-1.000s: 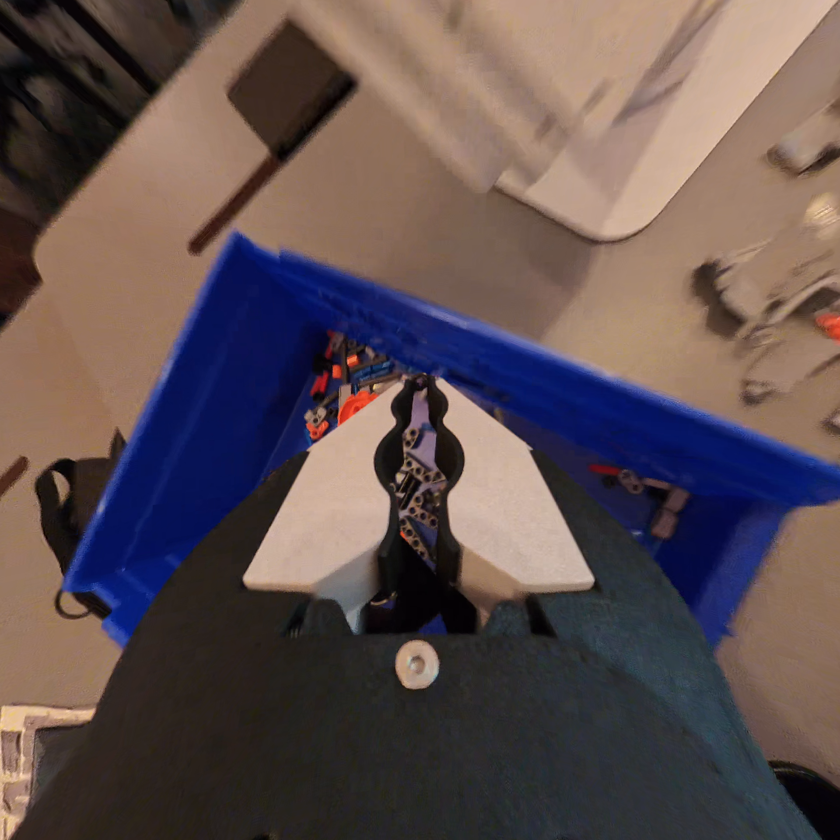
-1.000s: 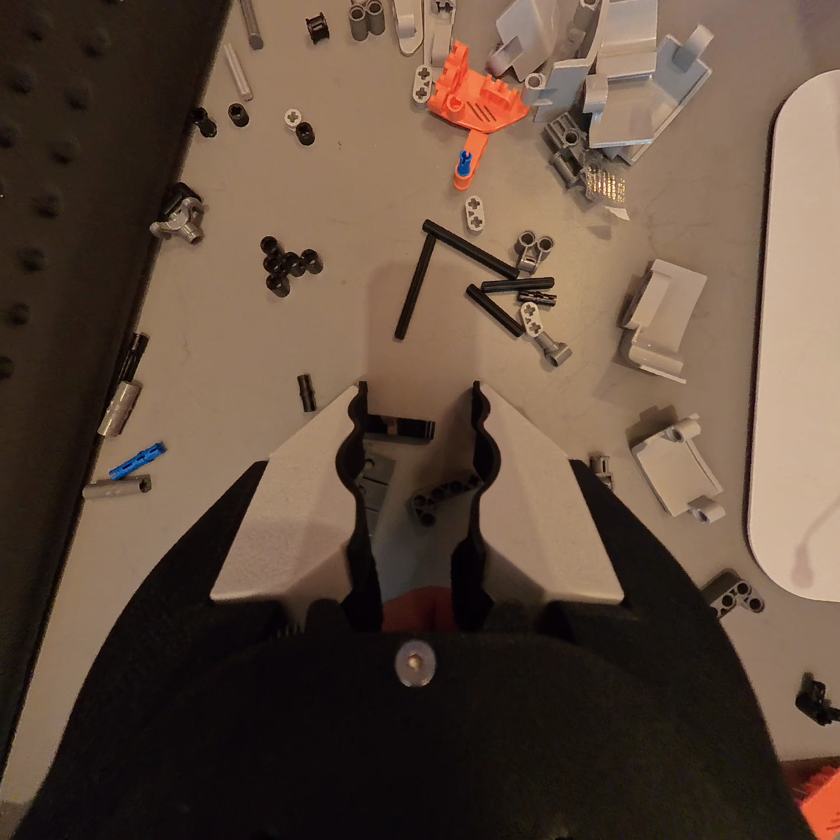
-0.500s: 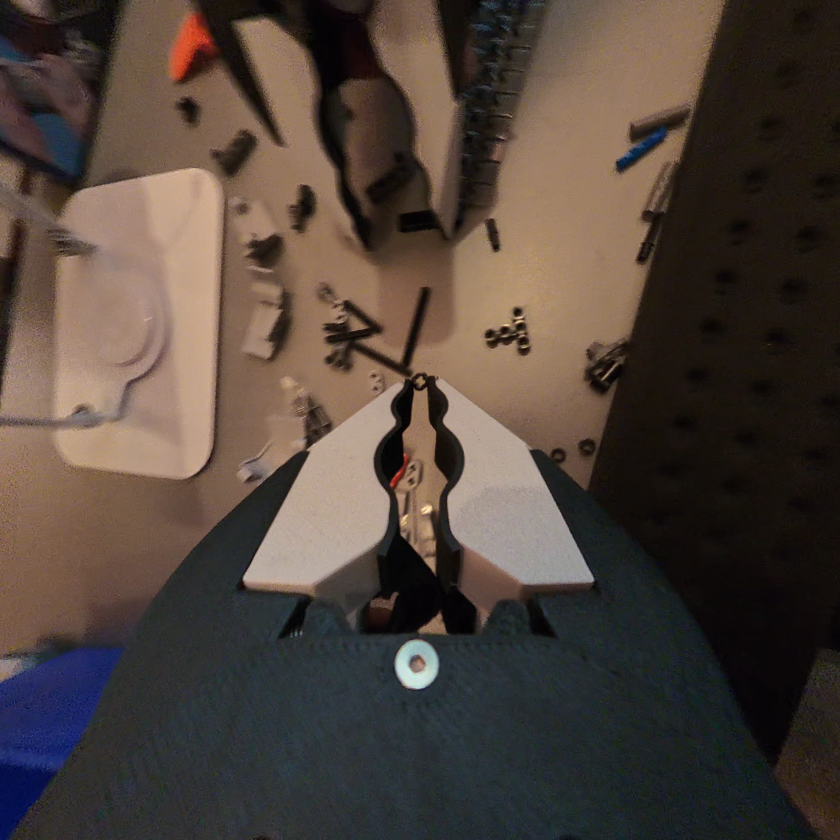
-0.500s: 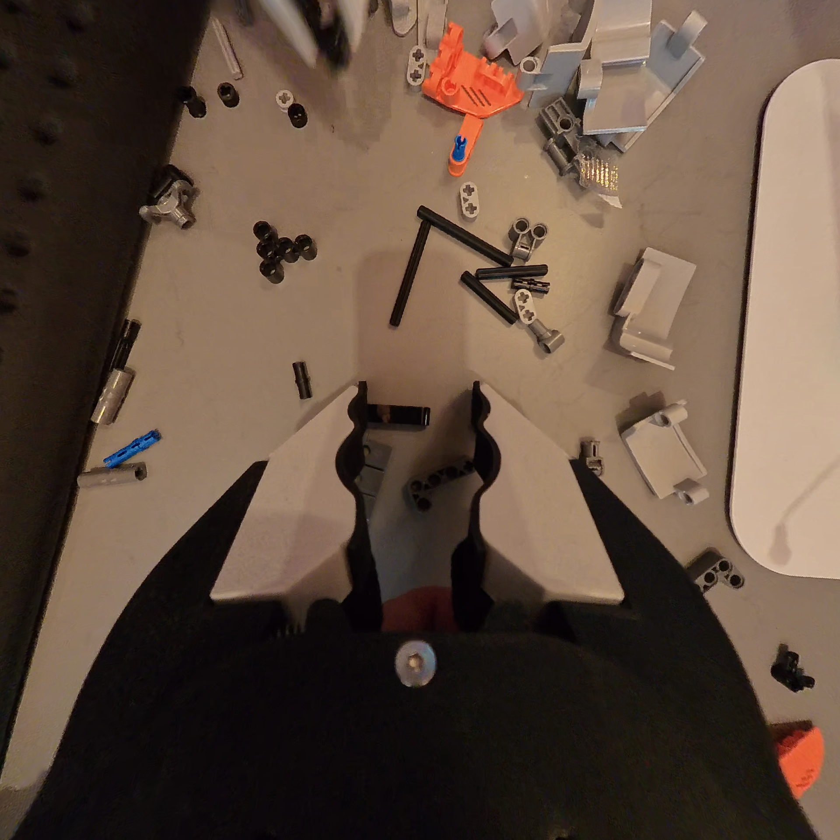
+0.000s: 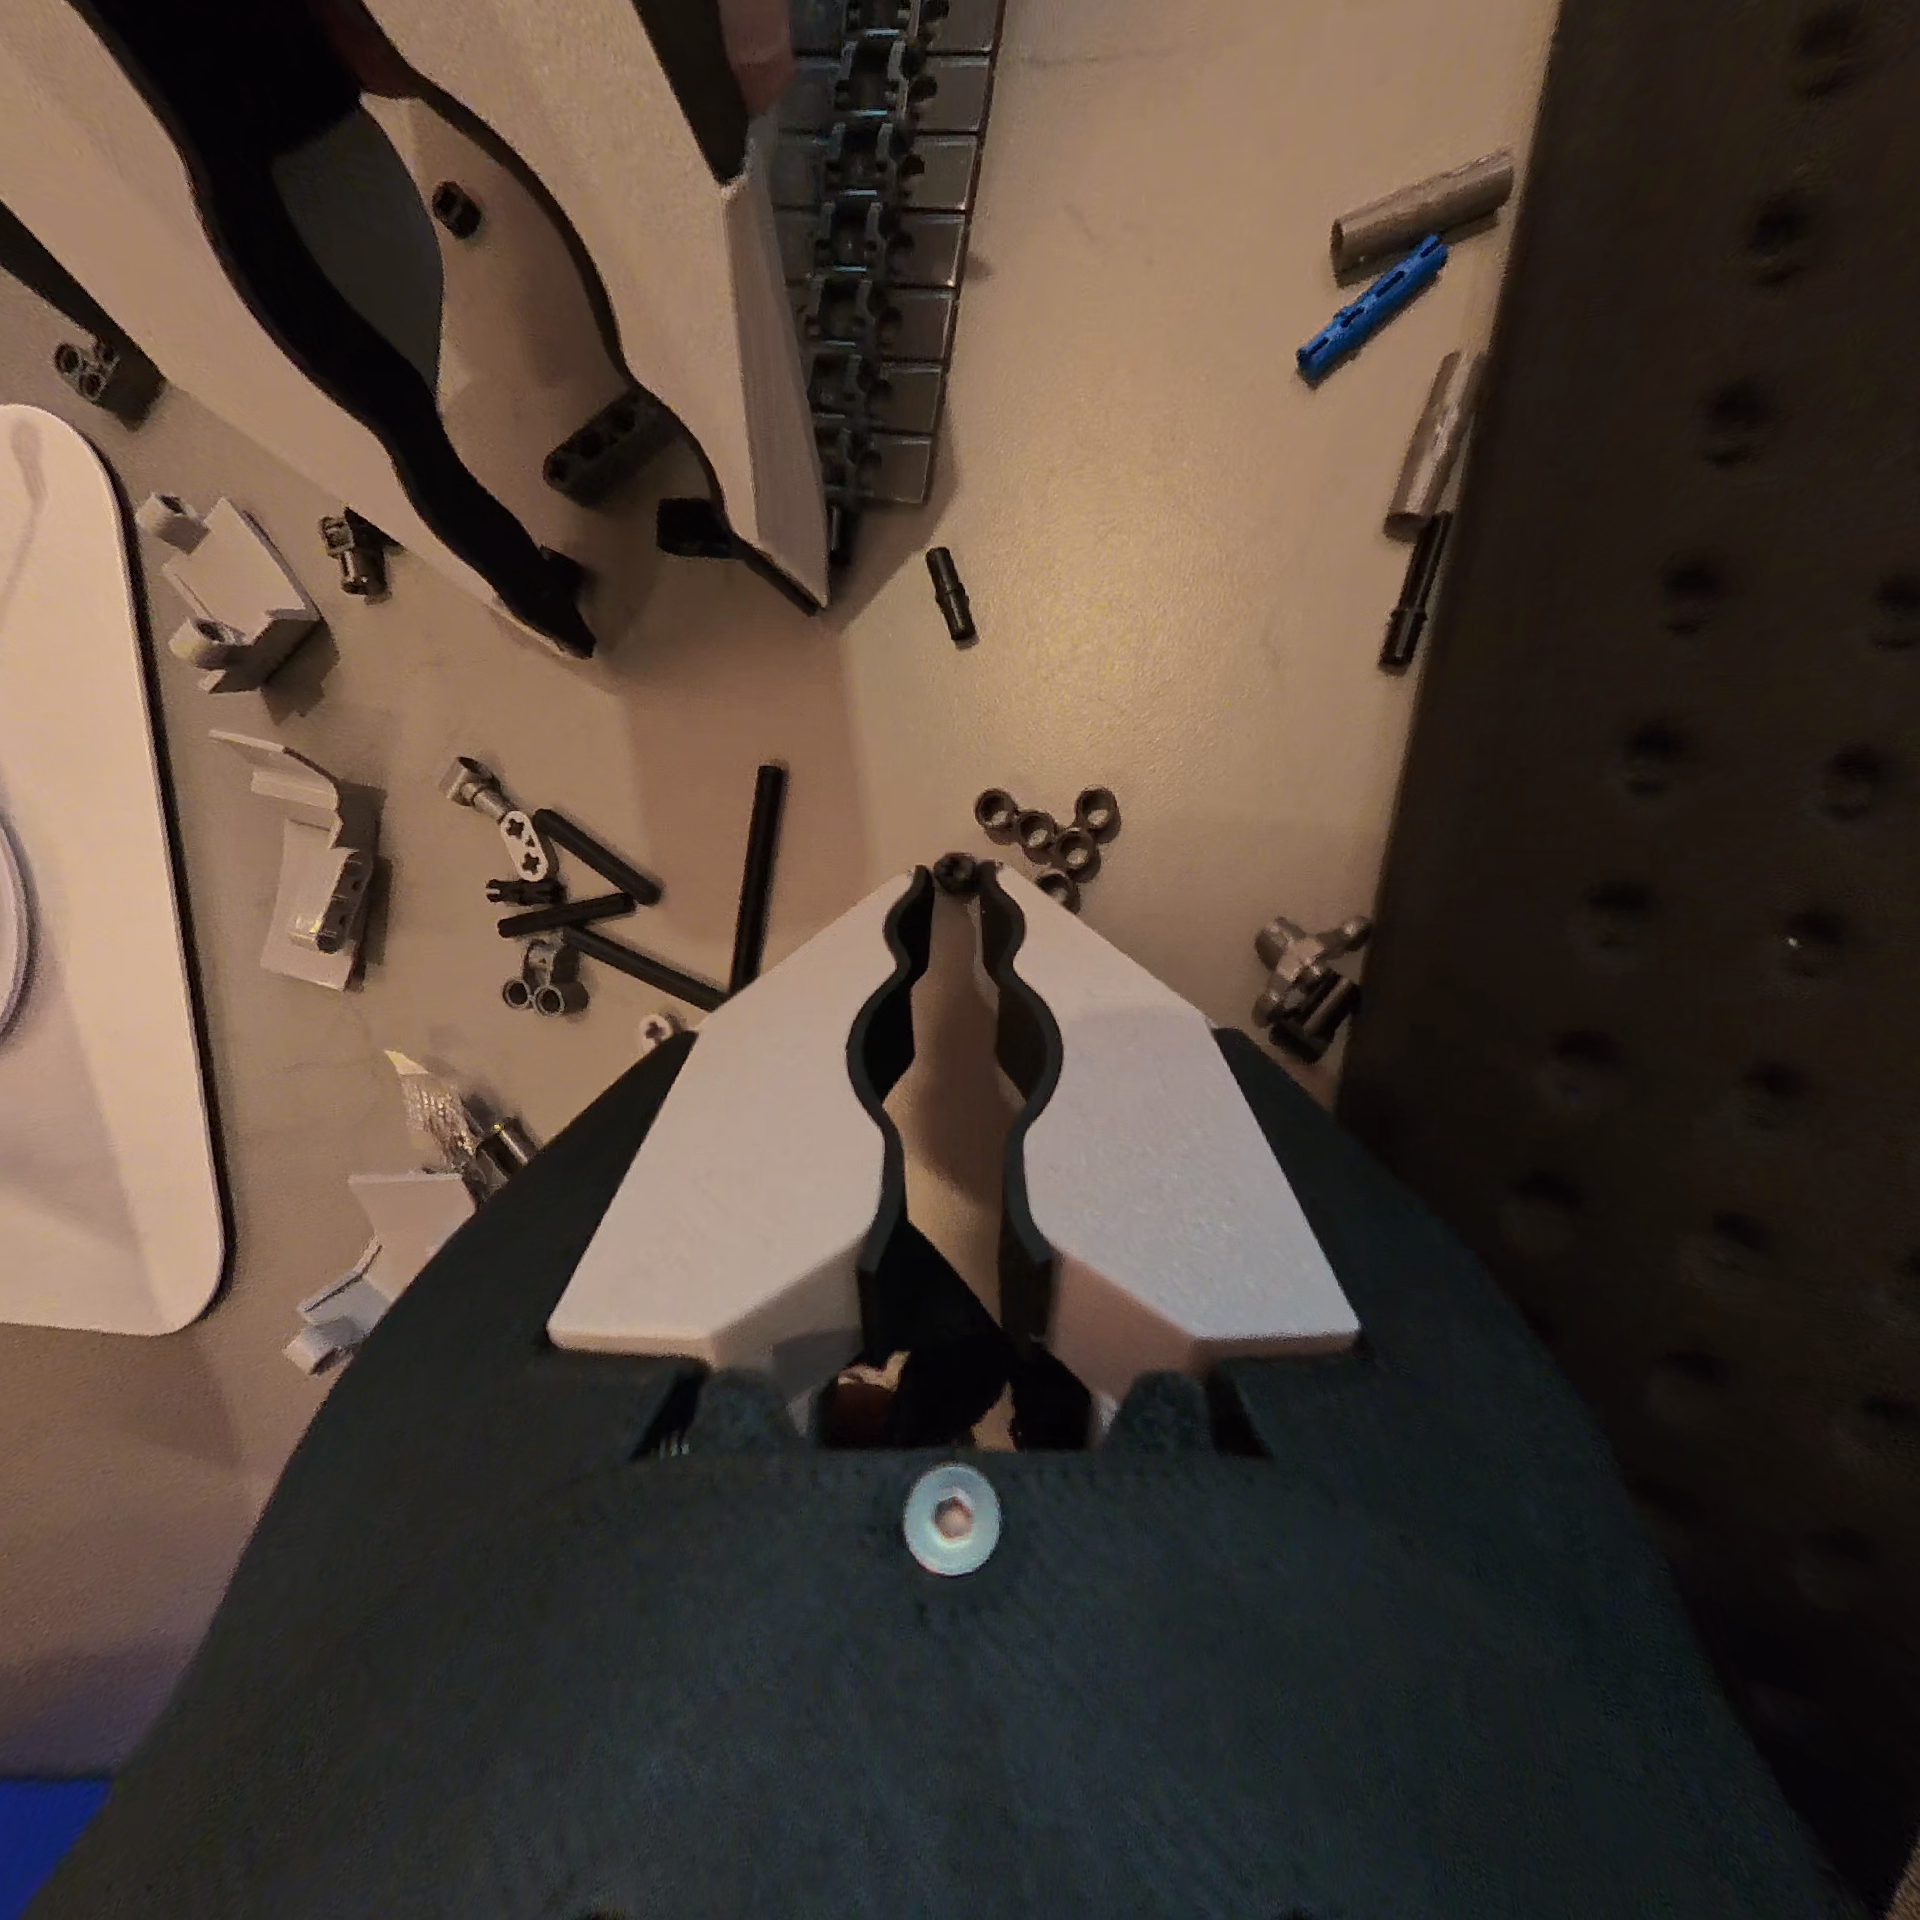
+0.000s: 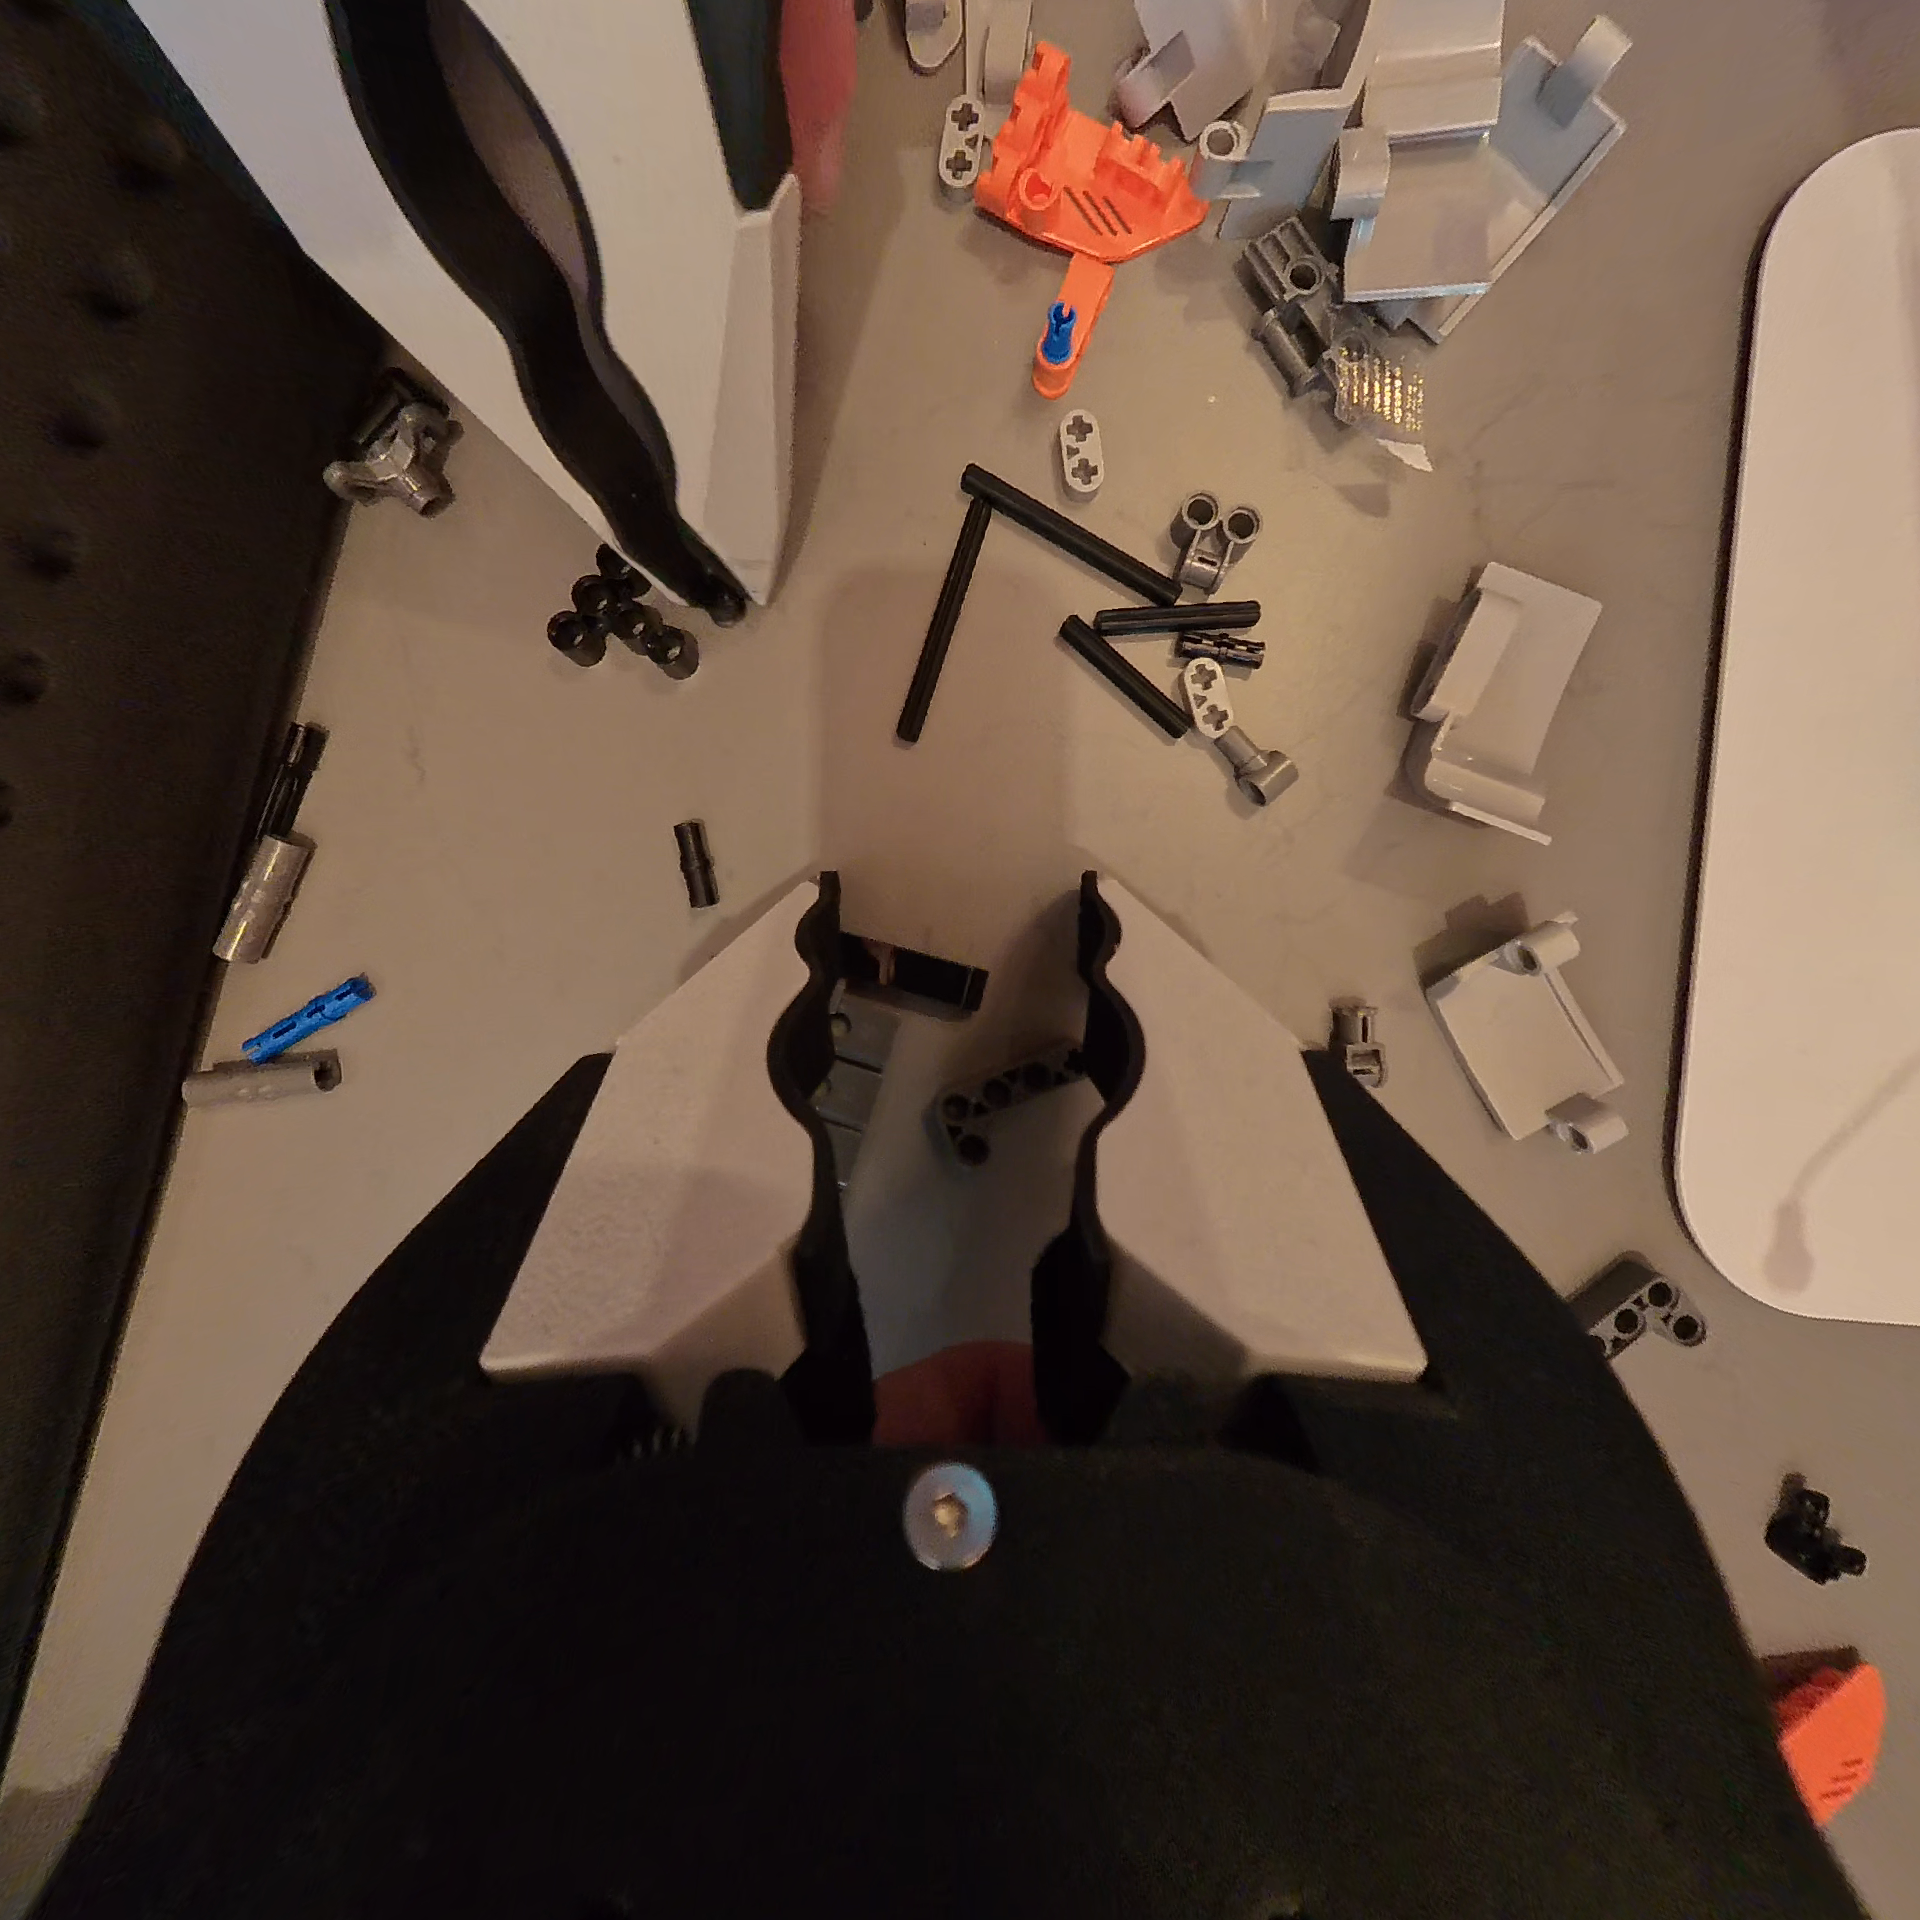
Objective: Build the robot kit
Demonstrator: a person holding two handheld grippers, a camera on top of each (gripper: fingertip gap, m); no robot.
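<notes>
A small black ring (image 5: 954, 871) is pinched between the tips of the left gripper (image 5: 956, 878), whose jaws are nearly closed on it. It is held just above the tan table (image 5: 1143, 665), beside a cluster of black bushings (image 5: 1049, 836); what kind of part the ring is cannot be made out. In the right wrist view the tips of this gripper are seen against the same bushings (image 6: 621, 623), and the ring is hidden there.

The right gripper (image 6: 951, 904) is spread wide with nothing between its pads. Below its gap lie a black block (image 6: 914, 977), a dark grey beam (image 6: 1003, 1101) and a grey track strip (image 6: 852, 1081), the strip mostly covered by the left finger. In the left wrist view the track (image 5: 883, 260) is cut off by the top edge, and the right gripper (image 5: 686, 613) is cut off too.

Half a second ago the left gripper was seen farther back from the bushings; it is now brought close over them, and the right gripper looms larger in its view. The right gripper is hardly shifted.

Both grippers are pointed down at the table, facing each other. Black axles (image 6: 1070, 535), a blue pin (image 6: 309, 1016), an orange part (image 6: 1091, 192), grey panels (image 6: 1496, 686) and a white tray (image 6: 1829, 727) are scattered around, with a dark perforated board (image 5: 1714, 727) along one side.
</notes>
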